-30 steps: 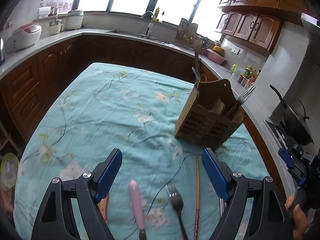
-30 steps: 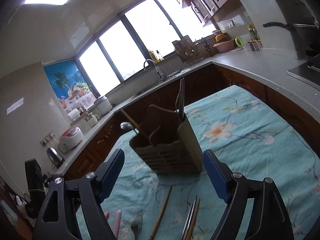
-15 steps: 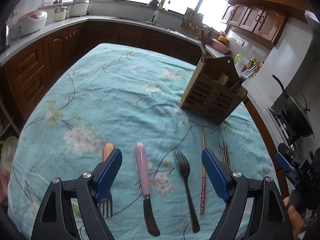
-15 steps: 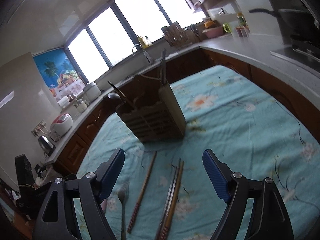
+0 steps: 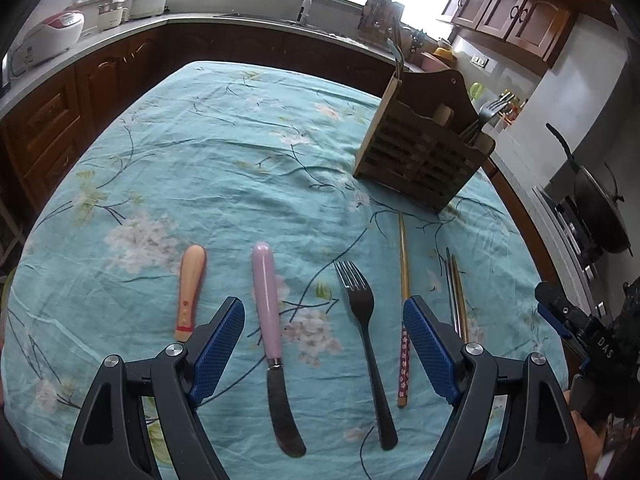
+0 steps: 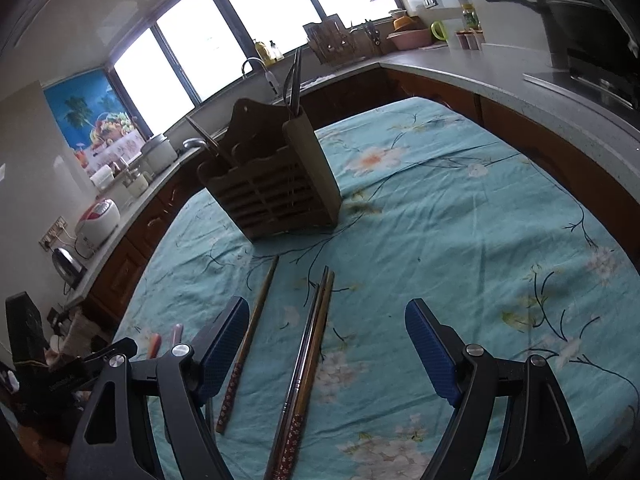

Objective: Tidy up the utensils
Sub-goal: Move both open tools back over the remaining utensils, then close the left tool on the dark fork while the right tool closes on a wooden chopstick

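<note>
Left wrist view: both grippers spread wide and empty over utensils laid out on the tabletop (image 5: 224, 168).
Left gripper (image 5: 323, 347) hangs above a pink-handled knife (image 5: 269, 312) and a black fork (image 5: 366, 344), fingers touching neither. An orange-handled utensil (image 5: 190, 291) lies just left; a single chopstick (image 5: 404, 320) and a pair of chopsticks (image 5: 456, 292) lie right. The wooden caddy (image 5: 420, 148) stands upright farther back, already holding some cutlery. Right gripper (image 6: 327, 354) hovers over the chopstick pair (image 6: 310, 360), single chopstick (image 6: 248, 340) under its left finger, caddy (image 6: 276, 196) beyond.
</note>
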### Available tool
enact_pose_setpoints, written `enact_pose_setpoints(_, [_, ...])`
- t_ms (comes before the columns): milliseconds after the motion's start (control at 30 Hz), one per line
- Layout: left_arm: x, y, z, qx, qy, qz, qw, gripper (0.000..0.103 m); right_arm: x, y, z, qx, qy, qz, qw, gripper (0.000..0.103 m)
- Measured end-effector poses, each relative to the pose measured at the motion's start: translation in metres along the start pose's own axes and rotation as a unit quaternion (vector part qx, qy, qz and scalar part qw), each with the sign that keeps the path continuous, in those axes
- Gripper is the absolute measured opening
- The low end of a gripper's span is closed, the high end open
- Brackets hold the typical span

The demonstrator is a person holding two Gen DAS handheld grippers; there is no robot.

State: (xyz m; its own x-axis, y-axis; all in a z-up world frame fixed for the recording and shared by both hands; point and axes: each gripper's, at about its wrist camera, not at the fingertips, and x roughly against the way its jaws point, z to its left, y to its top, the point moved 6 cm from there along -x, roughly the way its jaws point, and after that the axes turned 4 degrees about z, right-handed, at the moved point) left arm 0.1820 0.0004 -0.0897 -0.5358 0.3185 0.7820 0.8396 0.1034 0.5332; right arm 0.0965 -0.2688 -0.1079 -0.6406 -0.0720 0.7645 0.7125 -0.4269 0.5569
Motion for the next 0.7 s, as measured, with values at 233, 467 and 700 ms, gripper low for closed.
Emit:
enact_pose_setpoints(233, [-0.017, 0.001, -0.005, -0.006, 0.002, 0.02, 0.9998, 0.081, -0.012, -0.002, 0.002, 0.011, -0.004, 0.017, 1.0, 0.082])
enact_pose_setpoints(467, [-0.04, 0.007, -0.014, -0.017, 0.003, 0.041, 0.999, 0.08, -0.032, 0.003, 0.005, 0.023, -0.013, 0.038, 0.999, 0.07])
enact_pose_setpoints(700, [-0.064, 0.014, -0.013, -0.015, 0.005, 0.06, 0.9981, 0.078, -0.071, 0.002, 0.005, 0.039, -0.023, 0.082, 0.996, 0.042])
